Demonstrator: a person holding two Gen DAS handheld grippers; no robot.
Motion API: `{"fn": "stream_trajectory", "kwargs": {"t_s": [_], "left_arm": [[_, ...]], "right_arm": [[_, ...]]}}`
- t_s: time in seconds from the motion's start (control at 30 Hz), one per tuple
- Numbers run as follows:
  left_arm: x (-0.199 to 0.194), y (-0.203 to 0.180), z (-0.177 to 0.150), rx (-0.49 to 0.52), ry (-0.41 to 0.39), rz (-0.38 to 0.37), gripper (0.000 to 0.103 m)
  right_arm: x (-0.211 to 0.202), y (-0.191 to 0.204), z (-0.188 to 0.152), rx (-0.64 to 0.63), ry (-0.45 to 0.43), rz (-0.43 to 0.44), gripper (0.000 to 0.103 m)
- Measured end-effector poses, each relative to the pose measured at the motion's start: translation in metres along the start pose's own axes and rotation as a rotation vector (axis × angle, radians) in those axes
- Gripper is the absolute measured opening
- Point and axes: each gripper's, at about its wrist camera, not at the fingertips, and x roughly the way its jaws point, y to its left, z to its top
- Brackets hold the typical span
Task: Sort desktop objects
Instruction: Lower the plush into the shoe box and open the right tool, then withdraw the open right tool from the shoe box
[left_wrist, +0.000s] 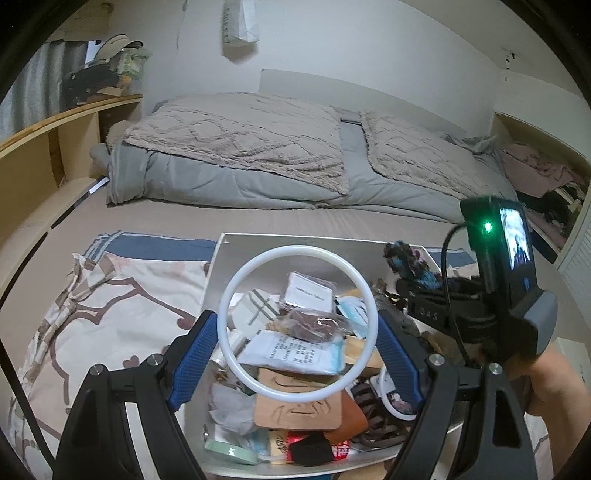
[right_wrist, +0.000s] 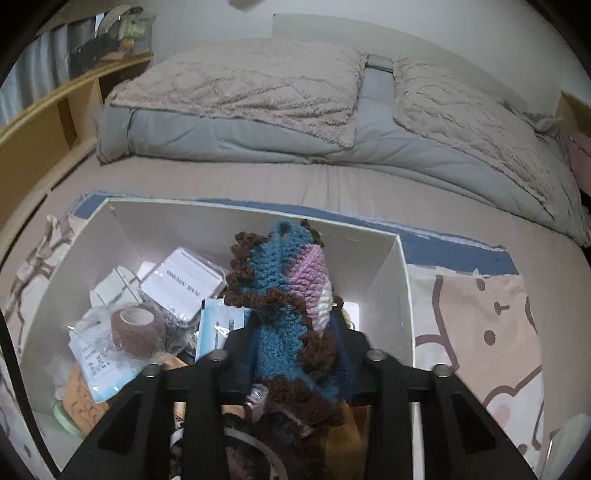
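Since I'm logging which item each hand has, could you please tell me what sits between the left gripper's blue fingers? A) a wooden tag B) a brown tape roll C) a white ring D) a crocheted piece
C: in the left wrist view the white ring spans the gap between the left gripper's blue fingers, above the cluttered box.

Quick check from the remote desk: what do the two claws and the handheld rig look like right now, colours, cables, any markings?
Left claw: black angular linkages with silver bolt heads and textured blue finger pads. Right claw: the same black frame and silver bolts. The left wrist view shows its black body with a lit green LED, a small screen, a grey grip, a black cable and faint lettering.
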Motion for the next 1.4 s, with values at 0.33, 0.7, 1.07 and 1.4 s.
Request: {"fn": "stream_trajectory", "kwargs": {"t_s": [0.33,0.7,1.07,1.4], "left_arm": [[0.01,-0.01,-0.005,-0.018,0.035,-0.032,0.085],[0.025,-0.042,-0.011,-0.015,0.068,-0.063,0.085],[0.048,-0.075,-0.022,0.029,0.105,-0.039,0.085],[0.067,-0.091,-0.032,0.033,0.153,-0.073,0.085]], "right_arm": [[-0.013,-0.008,0.005,0.056,-0.025,0.048,0.066],[-0.053,-0.032,0.003,0.114,-0.086,0.103,0.066],[-0.074,-0.059,-0.005,0.167,-0.119,0.134,0.066],[-0.081,-0.068,-0.012,0.167,-0.12,0.154,0.066]]}}
